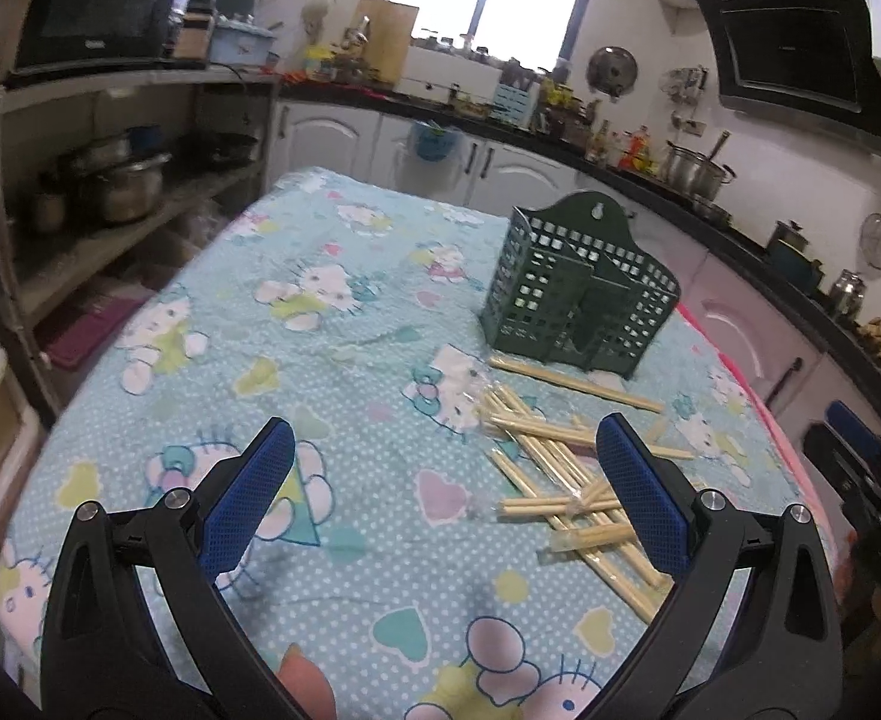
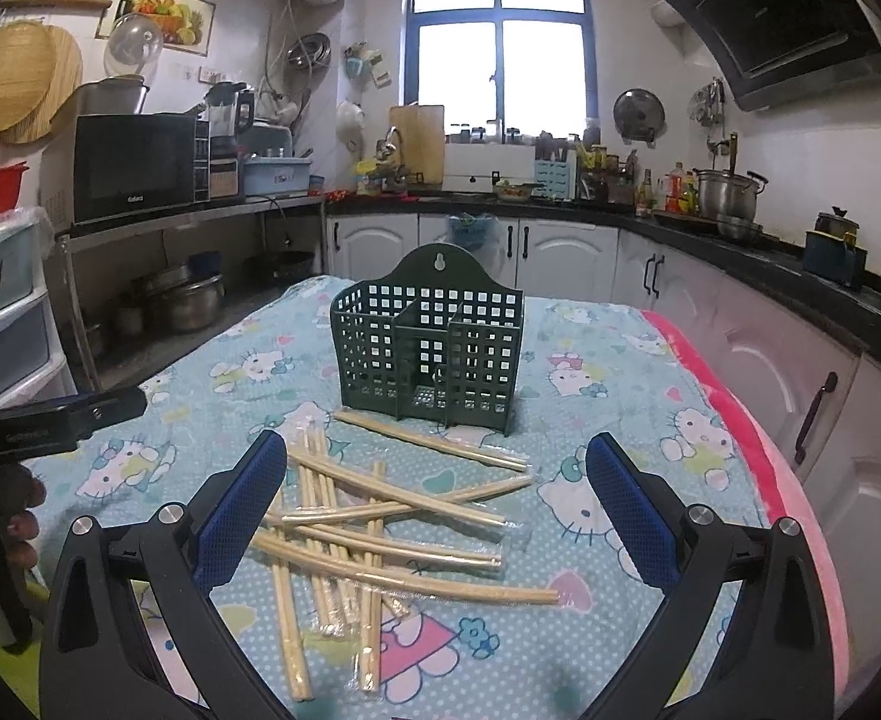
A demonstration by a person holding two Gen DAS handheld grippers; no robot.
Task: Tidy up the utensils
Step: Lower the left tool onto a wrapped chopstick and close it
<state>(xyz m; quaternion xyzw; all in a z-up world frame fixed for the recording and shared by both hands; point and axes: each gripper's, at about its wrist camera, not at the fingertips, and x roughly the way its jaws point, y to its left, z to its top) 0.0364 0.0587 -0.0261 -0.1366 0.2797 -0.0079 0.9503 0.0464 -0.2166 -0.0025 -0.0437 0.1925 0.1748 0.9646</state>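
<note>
1. Overall, a table draped in a pale blue cartoon-cat cloth (image 2: 650, 360) fills the middle of a home kitchen; the cloth gives a soft, flat work surface, and both grippers hang above its near edge.

2. Standing upright toward the far middle of the table is a dark green perforated utensil holder (image 2: 428, 348), its open compartments facing up. It looks empty, so it is likely the destination for sorting.

3. Between the holder and the near edge lies a loose heap of bamboo chopsticks (image 2: 380, 540), many sealed in clear plastic sleeves, crossing one another at odd angles. One wrapped pair (image 2: 434, 441) lies apart, just in front of the holder's base. None has been sorted yet.

4. Poised over the heap is the right gripper (image 2: 434, 516), its blue-padded jaws spread wide and holding nothing; that placement seems to suit a first pick.

5. Hovering over bare cloth toward the table's left side is the left gripper (image 1: 440, 504), jaws likewise wide apart and empty, with the heap (image 1: 566, 480) just to its right. It may be waiting to steady the holder (image 1: 578, 294).

6. Partly visible at the left edge of the right wrist view are the fingers (image 2: 17, 525) of the person's hand, gripping the left tool's handle.
</note>
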